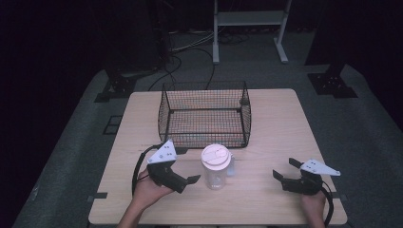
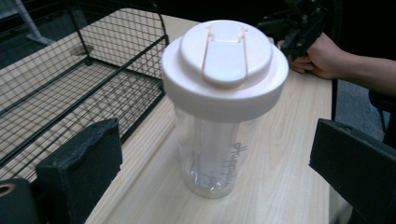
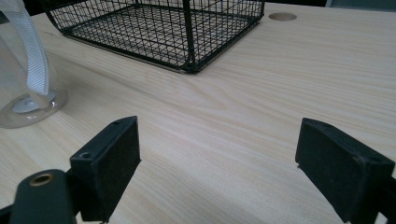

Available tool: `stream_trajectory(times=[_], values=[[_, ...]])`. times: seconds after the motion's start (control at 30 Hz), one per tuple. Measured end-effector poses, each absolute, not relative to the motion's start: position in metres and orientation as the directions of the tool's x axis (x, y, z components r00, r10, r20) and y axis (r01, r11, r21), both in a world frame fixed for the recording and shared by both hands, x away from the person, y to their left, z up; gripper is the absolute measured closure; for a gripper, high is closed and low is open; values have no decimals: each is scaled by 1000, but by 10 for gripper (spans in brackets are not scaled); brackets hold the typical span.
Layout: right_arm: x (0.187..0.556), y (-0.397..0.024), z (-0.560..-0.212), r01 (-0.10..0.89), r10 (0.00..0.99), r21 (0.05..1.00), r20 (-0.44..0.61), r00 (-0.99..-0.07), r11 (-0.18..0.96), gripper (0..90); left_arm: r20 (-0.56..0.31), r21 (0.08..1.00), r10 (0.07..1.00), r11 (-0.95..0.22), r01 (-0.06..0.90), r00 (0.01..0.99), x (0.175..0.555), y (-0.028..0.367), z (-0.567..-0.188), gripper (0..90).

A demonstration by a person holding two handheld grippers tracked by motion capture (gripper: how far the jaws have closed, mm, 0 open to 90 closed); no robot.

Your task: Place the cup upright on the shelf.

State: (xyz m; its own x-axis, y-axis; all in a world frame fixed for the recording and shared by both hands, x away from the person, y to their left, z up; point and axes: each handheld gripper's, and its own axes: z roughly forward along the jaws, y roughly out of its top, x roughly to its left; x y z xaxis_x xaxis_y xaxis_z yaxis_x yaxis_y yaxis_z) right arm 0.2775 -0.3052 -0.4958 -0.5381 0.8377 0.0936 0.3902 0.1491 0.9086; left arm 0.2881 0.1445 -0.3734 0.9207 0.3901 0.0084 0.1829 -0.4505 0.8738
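A clear plastic bottle (image 1: pixel 216 167) with a wide white lid (image 2: pixel 225 60) stands upright on the wooden table (image 1: pixel 275 123), just in front of a black wire basket (image 1: pixel 204 114). My left gripper (image 1: pixel 187 165) sits to the bottle's left, open. In the left gripper view its pads (image 2: pixel 79 170) stand wide apart on either side of the bottle (image 2: pixel 212 154) without touching it. My right gripper (image 1: pixel 285 169) rests open near the table's front right, well clear of the bottle. Its jaws (image 3: pixel 224 158) hold nothing; the bottle's base (image 3: pixel 18 100) and white strap (image 3: pixel 32 56) show at the left.
The basket (image 3: pixel 163 28) holds nothing and fills the table's middle back. A round hole (image 3: pixel 282 16) is cut in the tabletop beyond it. A white metal frame (image 1: pixel 249 28) and cables (image 1: pixel 190 52) lie on the floor behind the table.
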Motion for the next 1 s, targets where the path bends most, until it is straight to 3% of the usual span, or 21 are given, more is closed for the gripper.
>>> stream_trajectory(times=[1.0], values=[[278, -305, -496, 391, 830, 908, 99, -550, 150, 129, -39, 790, 333, -567, 234, 942, 312, 105, -377, 15]])
